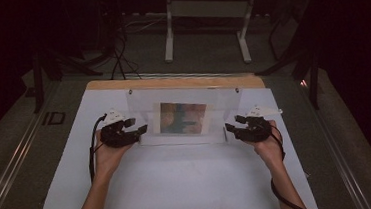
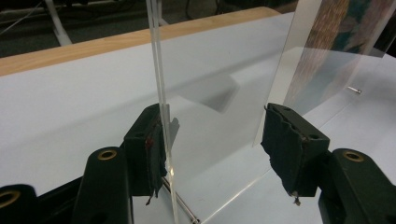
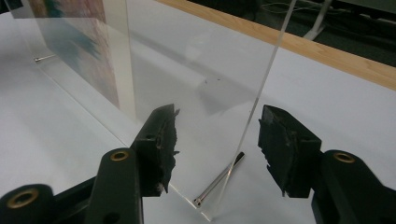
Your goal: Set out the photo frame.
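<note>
Dim room beyond, with a white-legged stand (image 1: 206,27) on the floor behind the table (image 1: 172,83) — wooden edge, white sheet over the top. Clear acrylic photo frame (image 1: 184,118) stands upright on the sheet toward the far middle of the table, a colourful picture (image 1: 183,117) held in its centre.

Left gripper (image 1: 136,130) sits at the frame's left end. In the left gripper view its jaws are spread; the frame's edge (image 2: 161,93) runs just beside the left pad (image 2: 152,149), contact not certain, the other pad well clear — no clamping.

Right gripper (image 1: 233,127) sits at the frame's right end. In the right gripper view its jaws stand released on either side of the frame's edge (image 3: 261,102), neither pad touching. A metal pin (image 3: 219,179) lies at the frame's foot.
</note>
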Available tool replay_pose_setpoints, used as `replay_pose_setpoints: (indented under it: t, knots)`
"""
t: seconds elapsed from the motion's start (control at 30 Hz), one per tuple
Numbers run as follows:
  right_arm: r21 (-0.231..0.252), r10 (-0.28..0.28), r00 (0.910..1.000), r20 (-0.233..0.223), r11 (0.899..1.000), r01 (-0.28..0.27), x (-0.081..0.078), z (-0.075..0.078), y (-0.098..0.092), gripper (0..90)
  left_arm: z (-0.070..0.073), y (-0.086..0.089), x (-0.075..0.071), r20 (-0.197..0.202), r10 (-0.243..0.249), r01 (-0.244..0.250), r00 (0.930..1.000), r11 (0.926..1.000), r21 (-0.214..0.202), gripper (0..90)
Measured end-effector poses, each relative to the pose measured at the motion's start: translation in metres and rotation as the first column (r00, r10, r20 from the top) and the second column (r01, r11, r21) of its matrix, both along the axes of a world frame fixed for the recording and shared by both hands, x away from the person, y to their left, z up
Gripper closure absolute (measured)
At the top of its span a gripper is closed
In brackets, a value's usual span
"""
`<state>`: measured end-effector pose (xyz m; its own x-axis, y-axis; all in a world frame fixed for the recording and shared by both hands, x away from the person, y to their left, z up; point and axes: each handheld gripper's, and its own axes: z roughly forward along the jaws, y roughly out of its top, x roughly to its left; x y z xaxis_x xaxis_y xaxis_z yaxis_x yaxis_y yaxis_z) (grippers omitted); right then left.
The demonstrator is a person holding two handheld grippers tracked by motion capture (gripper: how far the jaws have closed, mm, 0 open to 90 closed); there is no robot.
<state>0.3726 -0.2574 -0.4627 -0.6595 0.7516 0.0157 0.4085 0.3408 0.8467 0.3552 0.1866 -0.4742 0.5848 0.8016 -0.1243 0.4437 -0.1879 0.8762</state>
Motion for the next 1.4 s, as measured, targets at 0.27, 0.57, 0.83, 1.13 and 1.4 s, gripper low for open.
replay_pose_setpoints:
  t: [0.27, 0.57, 0.83, 1.13, 1.4]
  knots:
    - [0.002, 0.008, 1.0, -0.006, 1.0, -0.008, 0.0, 0.003, -0.008, 44.6, 0.011, 0.009, -0.005, 0.04, 0.006, -0.005, 0.9992, 0.9992, -0.039, 41.6]
    - [0.006, 0.002, 0.9999, -0.011, 1.0, -0.002, 0.0, 0.006, -0.017, 44.6, 0.022, 0.026, -0.009, 0.058, 0.036, -0.031, 0.9976, 0.9959, -0.085, 42.0]
    - [0.012, -0.01, 0.9997, -0.021, 1.0, 0.011, 0.001, 0.008, -0.026, 44.6, 0.024, 0.04, -0.01, 0.057, 0.076, -0.07, 0.9955, 0.9916, -0.109, 42.4]
    - [0.017, -0.057, 0.9965, -0.062, 0.998, 0.058, 0.007, 0.002, -0.045, 44.7, 0.021, 0.054, -0.008, 0.031, 0.121, -0.116, 0.9922, 0.9856, -0.123, 43.0]
    - [0.027, -0.127, 0.9875, -0.094, 0.991, 0.13, 0.014, -0.014, -0.058, 44.7, 0.006, 0.062, 0.0, -0.026, 0.173, -0.175, 0.9845, 0.9799, -0.096, 43.1]
